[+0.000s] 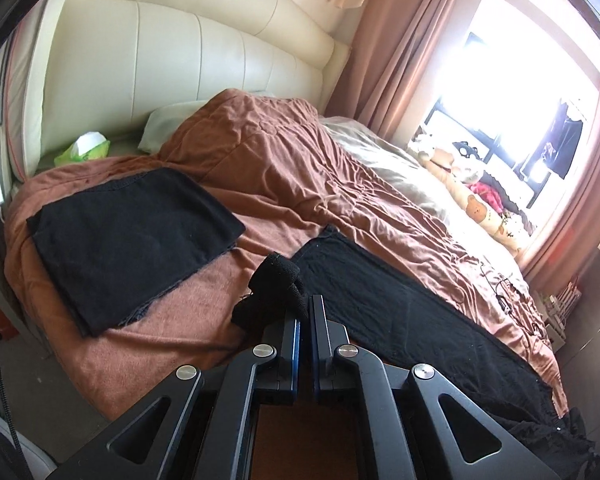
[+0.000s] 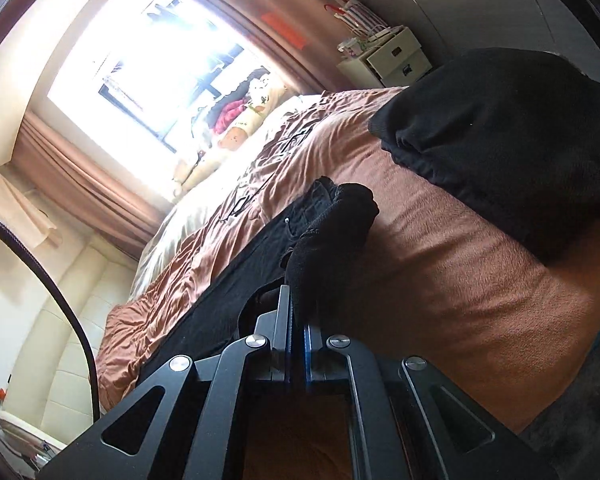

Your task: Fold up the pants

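There are no words, numbers or brand names that can be read in either view. The green tissue pack (image 1: 83, 148) by the headboard has some print on it, but it is too small and blurry to make out. The white drawer box (image 2: 396, 58) near the window has little dark labels on its fronts, and these are too tiny to read. The orange patch on the curtain (image 2: 283, 30) shows no letters that can be told.

Both wrist views low over bed (image 1: 203, 300), facing window (image 1: 512, 92), right rolled
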